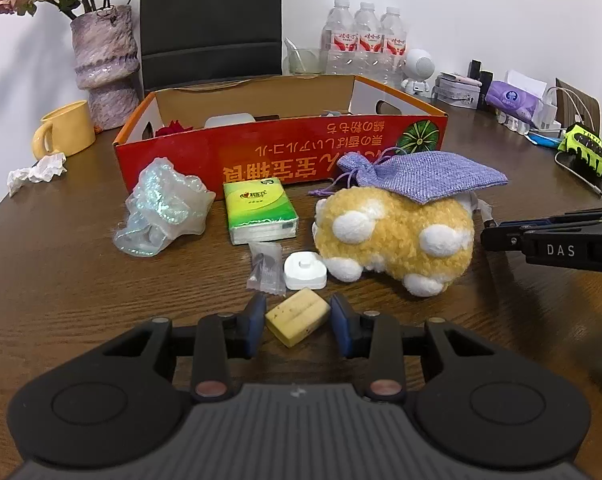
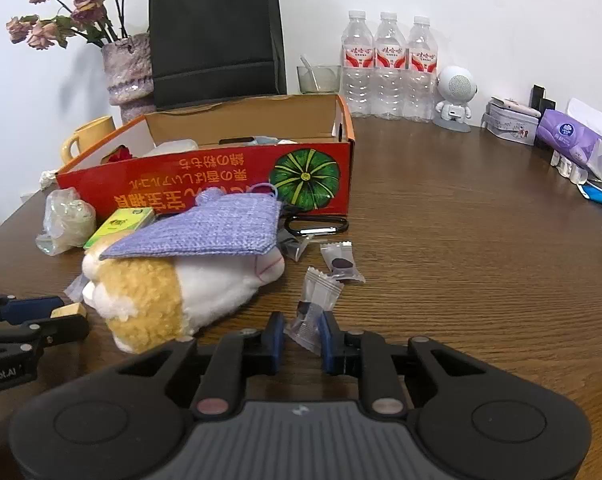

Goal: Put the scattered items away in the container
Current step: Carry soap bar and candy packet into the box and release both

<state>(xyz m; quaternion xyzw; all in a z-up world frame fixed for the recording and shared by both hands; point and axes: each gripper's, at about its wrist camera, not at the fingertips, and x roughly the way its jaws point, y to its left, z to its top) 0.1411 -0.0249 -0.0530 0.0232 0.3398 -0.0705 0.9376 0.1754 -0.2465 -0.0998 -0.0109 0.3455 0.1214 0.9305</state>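
Note:
A red cardboard box (image 1: 285, 152) (image 2: 221, 188) stands open on the wooden table. In front of it lie a yellow-and-white plush toy (image 1: 397, 236) (image 2: 169, 288) with a purple cloth pouch (image 1: 425, 174) (image 2: 217, 228) on top, a green tissue pack (image 1: 259, 210), crumpled clear plastic (image 1: 163, 208), a white plastic piece (image 1: 305, 270) and wrapped candies (image 1: 265, 266) (image 2: 341, 262). My left gripper (image 1: 297, 320) is open around a yellow sponge block (image 1: 297, 316). My right gripper (image 2: 301, 330) is open around a clear candy wrapper (image 2: 315, 308).
A yellow mug (image 1: 67, 128), a vase with dried flowers (image 1: 105, 68), a black bag (image 2: 217, 36), water bottles (image 2: 389, 64), a white robot figure (image 2: 455, 96), a black carabiner (image 2: 317, 226) and a purple tissue pack (image 2: 569, 136) stand around the box. Crumpled paper (image 1: 37, 172) lies left.

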